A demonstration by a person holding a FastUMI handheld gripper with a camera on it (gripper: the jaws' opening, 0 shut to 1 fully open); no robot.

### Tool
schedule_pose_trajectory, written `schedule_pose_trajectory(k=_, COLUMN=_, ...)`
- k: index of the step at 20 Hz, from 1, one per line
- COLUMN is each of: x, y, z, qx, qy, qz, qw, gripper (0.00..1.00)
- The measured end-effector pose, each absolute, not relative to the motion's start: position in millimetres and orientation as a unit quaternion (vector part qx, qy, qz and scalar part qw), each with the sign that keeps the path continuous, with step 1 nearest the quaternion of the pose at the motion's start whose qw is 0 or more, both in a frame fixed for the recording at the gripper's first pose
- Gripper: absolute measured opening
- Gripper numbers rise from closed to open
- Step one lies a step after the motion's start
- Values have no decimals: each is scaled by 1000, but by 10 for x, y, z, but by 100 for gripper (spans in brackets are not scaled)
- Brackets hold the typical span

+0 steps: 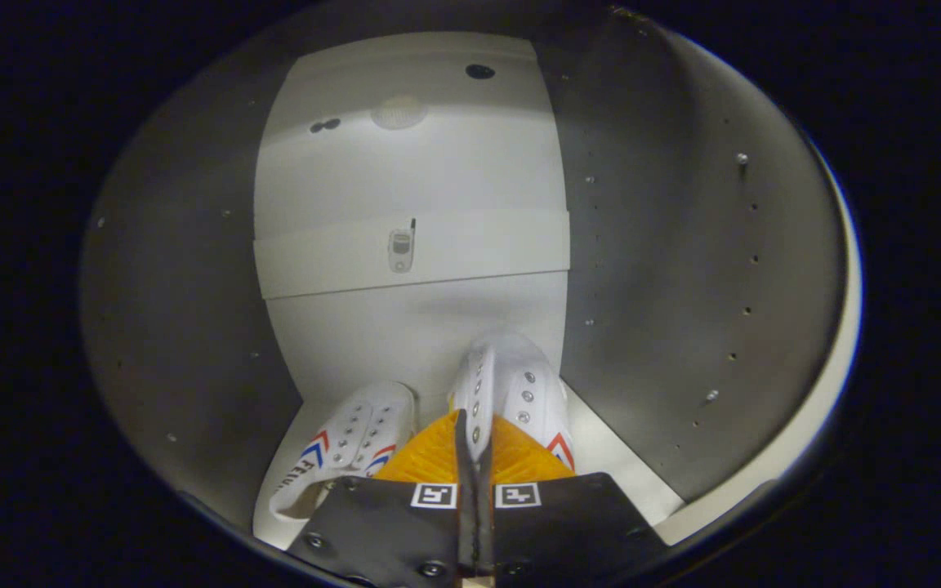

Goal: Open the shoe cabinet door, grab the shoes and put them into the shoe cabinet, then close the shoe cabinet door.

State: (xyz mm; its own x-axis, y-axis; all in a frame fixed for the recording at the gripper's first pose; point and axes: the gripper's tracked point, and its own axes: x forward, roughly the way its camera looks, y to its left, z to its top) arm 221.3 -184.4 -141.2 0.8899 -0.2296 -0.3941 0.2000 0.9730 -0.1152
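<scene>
Two shoes (438, 416) side by side inside cabinet (666, 269).

Two white sneakers, left one (356, 437) and right one (519, 384), sit side by side on the shoe cabinet's white shelf (617, 457).

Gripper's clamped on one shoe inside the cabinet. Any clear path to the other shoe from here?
Probably yes, once it lets go. The gripper is shut on the right shoe; the left shoe lies just beside it on the cabinet floor, with nothing between them.
</scene>
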Motion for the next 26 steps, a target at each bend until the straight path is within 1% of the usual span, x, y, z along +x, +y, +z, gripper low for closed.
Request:
schedule_pose_trajectory(k=7, x=2490, y=-1930, z=-1792, qx=-65, qy=263, qz=-97, qw=958, gripper=3)
schedule_pose_trajectory(k=13, x=2558, y=-1901, z=-1960, qx=-46, qy=294, qz=-77, qw=952, gripper=3)
schedule_pose_trajectory(k=15, x=2558, y=-1932, z=-1945, qx=-48, qy=291, qz=-83, qw=952, gripper=4)
schedule_pose_trajectory(k=16, x=2554, y=-1943, z=-1940, qx=-48, qy=291, qz=-85, qw=952, gripper=11)
schedule_pose_trajectory(k=18, x=2490, y=-1940, z=-1953, qx=-46, qy=298, qz=-89, qw=949, gripper=22)
schedule_pose_trajectory(k=20, x=2418, y=-1933, z=-1939, qx=-45, qy=297, qz=-92, qw=949, gripper=28)
schedule_pose_trajectory(k=26, x=2136, y=-1871, z=-1745, qx=-51, qy=282, qz=-92, qw=954, gripper=29)
